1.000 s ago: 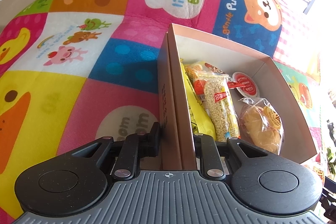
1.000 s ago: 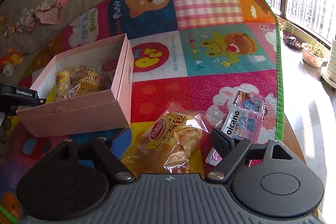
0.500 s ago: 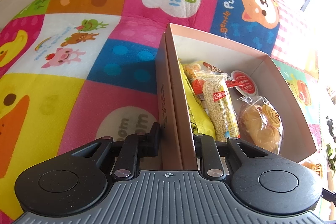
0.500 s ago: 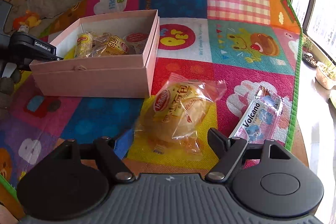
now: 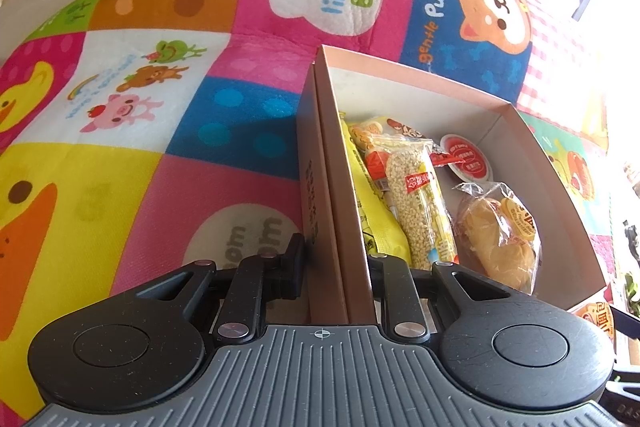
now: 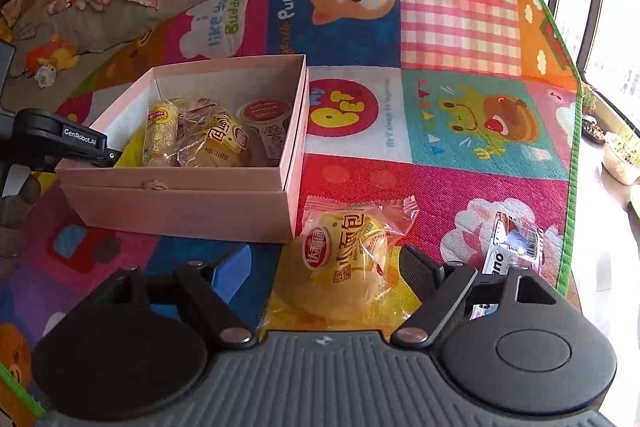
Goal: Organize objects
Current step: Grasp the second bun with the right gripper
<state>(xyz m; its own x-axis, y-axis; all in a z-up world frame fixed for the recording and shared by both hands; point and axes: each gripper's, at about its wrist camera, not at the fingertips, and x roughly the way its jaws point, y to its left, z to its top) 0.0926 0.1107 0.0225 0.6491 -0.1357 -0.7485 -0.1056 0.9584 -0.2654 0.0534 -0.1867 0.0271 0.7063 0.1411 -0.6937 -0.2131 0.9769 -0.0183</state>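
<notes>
1. Left gripper (image 5: 336, 267) clamped on box (image 6: 180, 183) wall, steadying it.
2. Right gripper (image 6: 324, 267) spread, jaws just widened, astride bun pack (image 6: 348, 255) at 5 o'clock of box, untouched.
3. Likely light, soft, crinkly; best pinched gently mid-body.
4. Readable: "Volcano" wrapper (image 6: 512, 243) partly, at 3 o'clock; mat (image 6: 460, 27) "gentle Puppy".

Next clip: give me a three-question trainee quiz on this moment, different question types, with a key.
1. True or false: the left tongs clamp a wall of the pink box.
2. Which item lies between the open right tongs? A) jelly cup B) bagged bread bun C) sesame bar
3. Fill in: the Volcano wafer pack lies on the ____, outside the box.

Key: 1 true; 2 B, the bagged bread bun, not yet gripped; 3 play mat.
</notes>
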